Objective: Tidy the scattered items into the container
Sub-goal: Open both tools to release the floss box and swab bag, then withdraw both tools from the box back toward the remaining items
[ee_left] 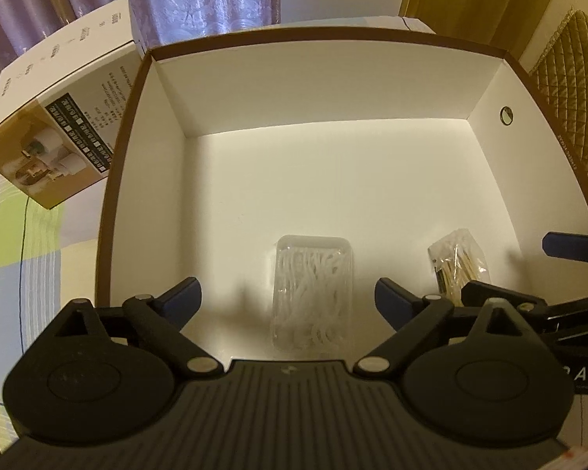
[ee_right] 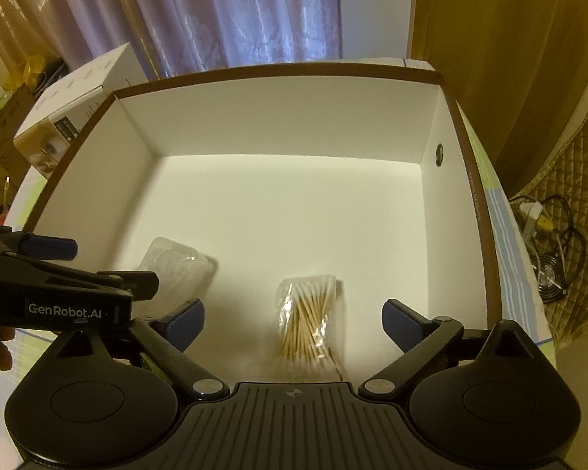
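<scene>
Both the left gripper (ee_left: 288, 299) and the right gripper (ee_right: 293, 319) hover with fingers spread, grasping nothing. The clear floss-pick case (ee_left: 313, 293) and the cotton-swab bag (ee_right: 307, 323) lie apart on the floor of the white box (ee_left: 333, 78).

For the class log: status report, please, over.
Left gripper open, empty. Right gripper open, empty. Clear floss-pick case and cotton swab bag lie inside white box. Nothing in the way.

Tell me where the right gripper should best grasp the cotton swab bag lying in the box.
Probably across the middle of the cotton swab bag, from straight above. It lies flat on the floor of the box, its long axis running away from the right gripper, whose open jaws already straddle its narrow width.
</scene>
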Demonstrator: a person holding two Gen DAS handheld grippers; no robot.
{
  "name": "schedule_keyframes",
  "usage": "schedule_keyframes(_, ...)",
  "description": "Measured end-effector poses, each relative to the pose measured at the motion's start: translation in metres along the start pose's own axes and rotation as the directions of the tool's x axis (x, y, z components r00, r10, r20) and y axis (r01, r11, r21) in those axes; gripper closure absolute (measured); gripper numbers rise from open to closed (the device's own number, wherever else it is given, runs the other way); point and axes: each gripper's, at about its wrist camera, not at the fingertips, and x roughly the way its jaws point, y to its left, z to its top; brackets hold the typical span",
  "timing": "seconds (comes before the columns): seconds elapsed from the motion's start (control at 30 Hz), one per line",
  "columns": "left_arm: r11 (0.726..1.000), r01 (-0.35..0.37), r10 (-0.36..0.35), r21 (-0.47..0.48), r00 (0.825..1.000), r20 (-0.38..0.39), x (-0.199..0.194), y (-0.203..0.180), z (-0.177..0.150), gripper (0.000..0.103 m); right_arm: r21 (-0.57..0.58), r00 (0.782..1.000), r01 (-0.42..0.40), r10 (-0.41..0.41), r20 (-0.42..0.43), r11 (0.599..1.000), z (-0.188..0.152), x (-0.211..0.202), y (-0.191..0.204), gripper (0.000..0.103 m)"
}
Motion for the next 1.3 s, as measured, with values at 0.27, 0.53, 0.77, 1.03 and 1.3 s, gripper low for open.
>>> schedule_keyframes(0.27, 1.0, -0.016, 0.016, -0.005, 0.999, 0.036, -0.016, 0.0, -0.003, 0.009, -0.001, 0.999, -0.018, 0.018, 0.029, 1.0, -0.002, -0.014, 0.004, 0.006)
schedule_keyframes(0.53, 1.0, -0.027, 0.027, -0.008, 0.994, 0.107, -0.044, -0.002, -0.005, 0.009, -0.015, 0.996, -0.023, 0.024, 0.089, 1.0, -0.003, -0.038, 0.008, 0.005)
schedule_keyframes(0.77, 0.999, -0.044, 0.046, -0.014, 0.985, 0.169, -0.075, -0.003, -0.017, 0.009, -0.032, 0.986, -0.008, 0.013, 0.169, 0.999, -0.014, -0.068, 0.011, 0.002)
schedule_keyframes(1.03, 0.998, -0.044, 0.053, -0.043, 0.972, 0.23, -0.115, 0.005, -0.05, 0.009, -0.078, 0.932, 0.017, 0.012, 0.363, 0.997, -0.046, -0.118, 0.01, 0.002)
schedule_keyframes(1.3, 0.997, -0.064, 0.074, -0.049, 0.966, 0.248, -0.15, 0.01, -0.09, 0.006, -0.181, 0.963, -0.011, 0.059, 0.262, 0.983, -0.078, -0.131, 0.021, 0.002)
